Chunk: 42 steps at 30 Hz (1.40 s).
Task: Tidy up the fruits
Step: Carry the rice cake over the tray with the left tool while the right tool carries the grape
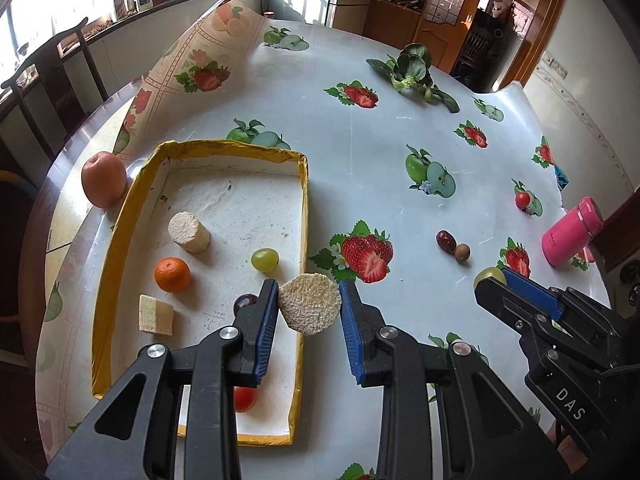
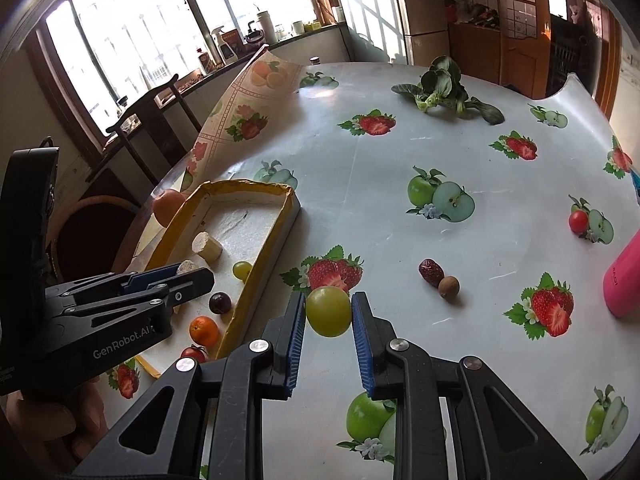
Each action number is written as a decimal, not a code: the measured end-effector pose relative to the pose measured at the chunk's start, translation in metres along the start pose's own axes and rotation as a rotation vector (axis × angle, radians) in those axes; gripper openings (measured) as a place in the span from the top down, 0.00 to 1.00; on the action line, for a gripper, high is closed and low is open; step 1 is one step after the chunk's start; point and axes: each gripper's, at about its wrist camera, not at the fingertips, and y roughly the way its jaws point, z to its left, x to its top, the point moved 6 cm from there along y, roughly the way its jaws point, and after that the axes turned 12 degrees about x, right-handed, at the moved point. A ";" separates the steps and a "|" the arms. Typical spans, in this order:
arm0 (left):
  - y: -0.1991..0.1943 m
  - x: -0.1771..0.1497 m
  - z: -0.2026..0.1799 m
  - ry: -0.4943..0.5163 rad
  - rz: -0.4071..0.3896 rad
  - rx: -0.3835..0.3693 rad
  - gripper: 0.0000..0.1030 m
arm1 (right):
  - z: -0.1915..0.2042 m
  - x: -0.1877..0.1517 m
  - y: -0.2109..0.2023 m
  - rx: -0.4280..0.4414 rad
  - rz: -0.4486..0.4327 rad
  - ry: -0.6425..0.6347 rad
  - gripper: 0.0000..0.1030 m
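Left gripper (image 1: 309,307) is clamped on a pale, rough-cut fruit chunk (image 1: 310,304), held above the right rim of the yellow-edged tray (image 1: 120,232). Right gripper (image 2: 328,312) is closed on a green grape (image 2: 329,311), held over the counter (image 2: 400,160) just right of the tray. Seen in the tray: a tangerine (image 1: 172,274), a second grape (image 1: 264,260), a dark grape (image 1: 245,302), two pale chunks. An apple (image 1: 103,179) sits outside the tray's left edge.

Right gripper (image 2: 329,312) clamps green grape (image 2: 329,311) above tablecloth (image 2: 380,184); yellow-rimmed tray (image 2: 256,216) at left.
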 end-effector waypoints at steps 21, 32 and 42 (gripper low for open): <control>0.000 0.003 0.041 -0.042 -0.002 0.022 0.73 | 0.036 0.004 0.015 0.022 0.014 -0.045 0.77; 0.009 0.007 0.057 -0.063 0.009 0.037 0.73 | 0.048 0.009 0.030 0.037 0.028 -0.059 0.77; 0.021 0.016 0.071 -0.078 0.020 0.049 0.73 | 0.058 0.018 0.048 0.057 0.044 -0.072 0.77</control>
